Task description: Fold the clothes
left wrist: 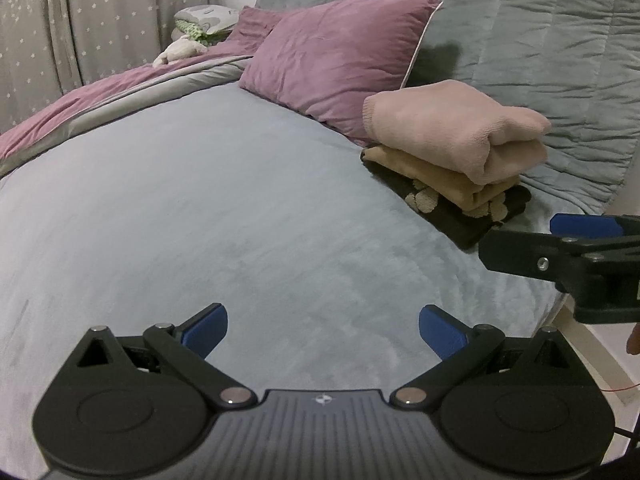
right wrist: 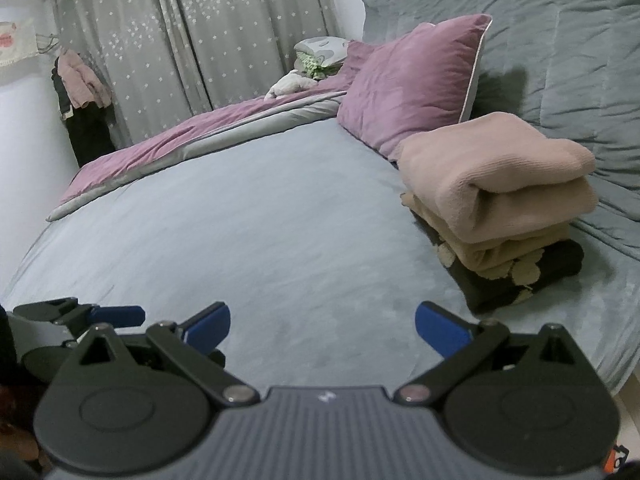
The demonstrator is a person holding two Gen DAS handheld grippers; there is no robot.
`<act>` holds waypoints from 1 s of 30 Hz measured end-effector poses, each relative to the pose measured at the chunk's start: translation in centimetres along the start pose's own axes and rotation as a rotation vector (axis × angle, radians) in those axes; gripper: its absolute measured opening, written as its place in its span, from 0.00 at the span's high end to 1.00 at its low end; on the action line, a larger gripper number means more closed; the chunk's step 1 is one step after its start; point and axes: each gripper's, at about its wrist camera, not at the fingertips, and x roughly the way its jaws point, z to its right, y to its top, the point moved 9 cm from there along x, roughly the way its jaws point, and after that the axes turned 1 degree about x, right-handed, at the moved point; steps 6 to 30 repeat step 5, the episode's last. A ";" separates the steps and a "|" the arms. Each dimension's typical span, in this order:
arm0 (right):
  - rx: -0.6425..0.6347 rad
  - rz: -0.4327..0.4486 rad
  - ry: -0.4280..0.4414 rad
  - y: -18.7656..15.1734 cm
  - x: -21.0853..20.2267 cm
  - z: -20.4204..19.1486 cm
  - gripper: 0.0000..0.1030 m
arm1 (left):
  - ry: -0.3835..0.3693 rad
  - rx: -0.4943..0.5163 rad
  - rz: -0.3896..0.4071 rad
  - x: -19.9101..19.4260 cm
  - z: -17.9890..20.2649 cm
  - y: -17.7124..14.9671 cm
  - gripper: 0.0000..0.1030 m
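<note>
Hovering low over the bed, the left gripper (left wrist: 323, 330) fills the bottom of its frame with its blue-padded fingers (left wrist: 206, 330) spread wide and holding nothing; the right gripper (right wrist: 322, 330) sits the same way at the bottom of its own frame, fingers apart and empty. Between and beyond them the grey-blue bedspread (left wrist: 200, 208) lies bare, with no loose garment in either view. The task's thing that does show is the stack of folded clothes (right wrist: 496, 208) at the right middle of both frames: a pink sweater (right wrist: 492, 176) on top, a tan piece (right wrist: 516, 254) under it, and a dark patterned one (right wrist: 520, 280) at the bottom. The stack lies ahead and to the right of both sets of fingers, its long axis running from near left to far right, folded edges facing the cameras. In the left view the right gripper juts in at the right edge, just beside the stack's near corner, so I judge the right hand the nearer. Behind the stack a mauve pillow (left wrist: 336, 60) leans on a quilted grey cover (left wrist: 540, 32), and star-print curtains (right wrist: 192, 40) hang at the upper left.
</note>
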 end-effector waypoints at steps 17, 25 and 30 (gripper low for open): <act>0.000 -0.012 0.003 -0.1 1.0 -0.6 0.00 | 0.005 -0.022 -0.001 -0.1 -1.0 -0.6 0.00; 0.000 -0.012 0.003 -0.1 1.0 -0.6 0.00 | 0.005 -0.022 -0.001 -0.1 -1.0 -0.6 0.00; 0.000 -0.012 0.003 -0.1 1.0 -0.6 0.00 | 0.005 -0.022 -0.001 -0.1 -1.0 -0.6 0.00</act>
